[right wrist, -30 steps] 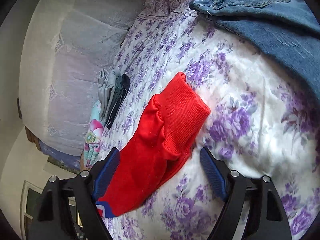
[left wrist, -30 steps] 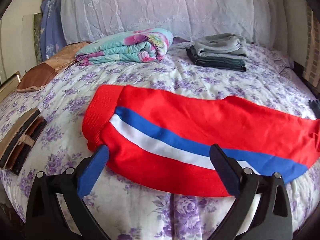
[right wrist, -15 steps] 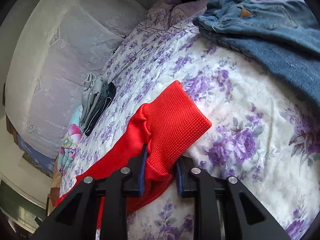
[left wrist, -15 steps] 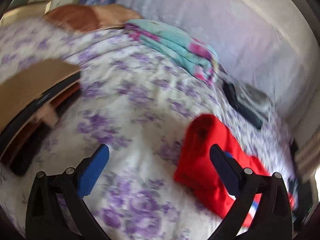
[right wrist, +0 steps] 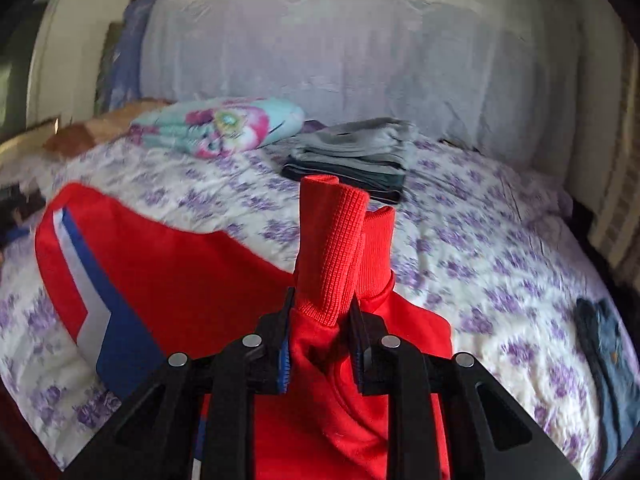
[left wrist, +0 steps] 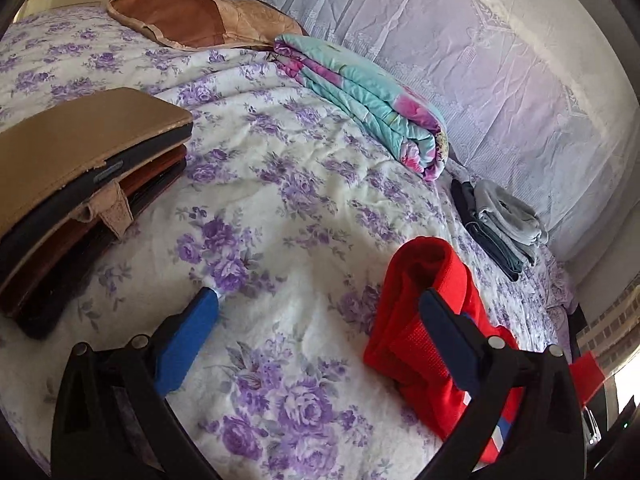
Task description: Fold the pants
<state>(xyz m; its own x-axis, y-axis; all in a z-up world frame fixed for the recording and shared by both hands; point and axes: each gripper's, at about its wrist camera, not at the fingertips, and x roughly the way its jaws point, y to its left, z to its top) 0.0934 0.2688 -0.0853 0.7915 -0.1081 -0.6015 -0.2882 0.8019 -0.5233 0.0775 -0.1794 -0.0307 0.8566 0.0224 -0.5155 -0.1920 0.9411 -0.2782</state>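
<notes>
Right gripper (right wrist: pixel 320 332) pinching red pants (right wrist: pixel 332 248) cuffs, left gripper (left wrist: pixel 316 320) spread wide beside waistband, jeans (right wrist: pixel 612 360) only in right view

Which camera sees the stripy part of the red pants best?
The right wrist view. There the blue and white stripe runs clear and wide along the red pants. The left wrist view shows only a tiny bit of it, mostly hidden behind the left gripper.

Pants (right wrist: pixel 168 280) on bed (right wrist: pixel 480 248), folded stack (right wrist: pixel 356 160) behind, perhaps jeans (right wrist: pixel 612 344) right.
</notes>
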